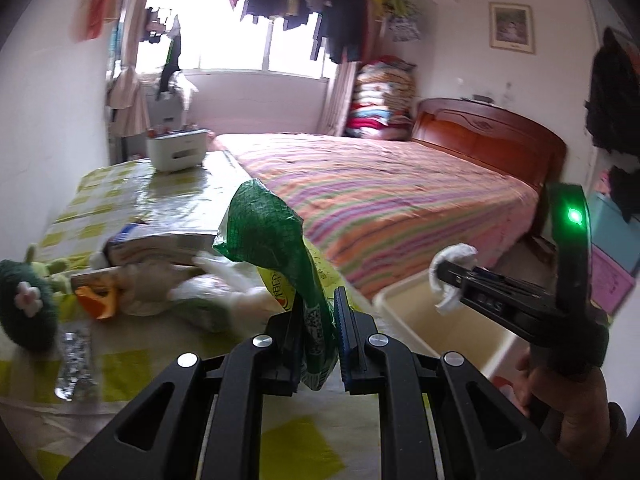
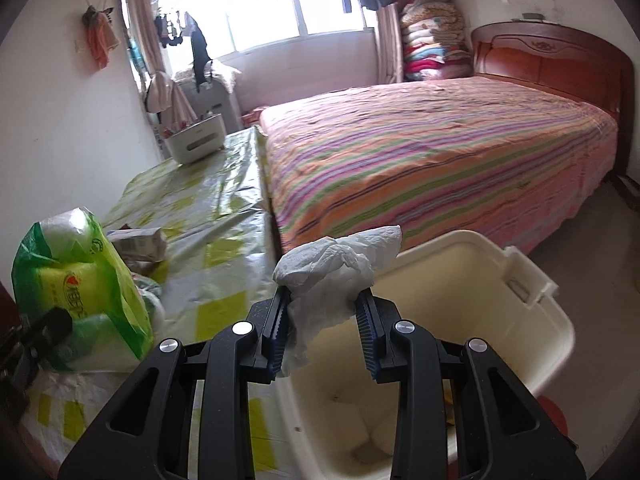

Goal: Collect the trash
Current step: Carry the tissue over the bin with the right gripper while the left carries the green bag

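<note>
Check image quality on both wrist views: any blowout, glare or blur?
Left wrist: window blown out, glare on the tablecloth, clutter beside the green bag smeared, fisheye bends the edges. Right wrist: window also overexposed, tablecloth shiny, tissue and bin fairly sharp.

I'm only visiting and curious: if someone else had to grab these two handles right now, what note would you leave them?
Left gripper: shut on the green plastic bag, held above the table.
Right gripper: shut on a crumpled white tissue, over the cream bin.
Done: some white scraps seem to lie in the bin already.
Left: drop the tissue, then the bag; the foil wrapper, orange peel and white bag remain on the table.
</note>
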`<state>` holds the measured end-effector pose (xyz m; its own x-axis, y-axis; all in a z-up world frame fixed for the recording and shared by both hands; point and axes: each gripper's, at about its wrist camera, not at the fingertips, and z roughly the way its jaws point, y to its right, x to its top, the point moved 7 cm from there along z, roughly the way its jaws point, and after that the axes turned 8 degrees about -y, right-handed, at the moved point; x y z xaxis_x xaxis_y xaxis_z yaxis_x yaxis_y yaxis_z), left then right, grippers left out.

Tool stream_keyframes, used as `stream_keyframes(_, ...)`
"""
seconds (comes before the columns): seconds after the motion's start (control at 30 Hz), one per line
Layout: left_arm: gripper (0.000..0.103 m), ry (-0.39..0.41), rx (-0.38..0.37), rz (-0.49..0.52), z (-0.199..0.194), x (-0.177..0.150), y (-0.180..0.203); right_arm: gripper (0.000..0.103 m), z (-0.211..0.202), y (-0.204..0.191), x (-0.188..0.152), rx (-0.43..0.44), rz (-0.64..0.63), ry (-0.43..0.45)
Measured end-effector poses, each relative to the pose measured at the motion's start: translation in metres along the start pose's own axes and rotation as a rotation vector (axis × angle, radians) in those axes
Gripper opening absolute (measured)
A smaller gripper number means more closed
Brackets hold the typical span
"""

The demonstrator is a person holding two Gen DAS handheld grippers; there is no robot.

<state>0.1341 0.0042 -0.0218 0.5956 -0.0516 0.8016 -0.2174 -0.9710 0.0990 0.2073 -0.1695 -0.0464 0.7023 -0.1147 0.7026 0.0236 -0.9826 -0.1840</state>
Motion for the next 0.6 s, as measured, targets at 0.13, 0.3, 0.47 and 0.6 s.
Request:
stream_keyframes(0.13, 0.014, -0.014, -0.048, 0.033, 0.007, 0.000, 0.026, 0.030, -0.004, 0.017, -0.001, -0.041, 0.023, 0.007)
stream_keyframes(0.3, 0.014, -0.024, -0.089, 0.072, 0.016, 0.004, 0.049, 0.031, -0.007, 0.036, -0.001, -0.107, 0.044, 0.008)
stream_keyframes(0.47, 0.014, -0.041, -0.118, 0.103, 0.026, 0.006, 0.070, 0.032, -0.005, 0.055, -0.003, -0.133, 0.087, -0.003)
stream_keyframes(0.6, 0.014, -0.068, -0.134, 0.118, 0.037, 0.003, 0.080, 0.034, -0.004, 0.067, -0.002, -0.146, 0.109, -0.009)
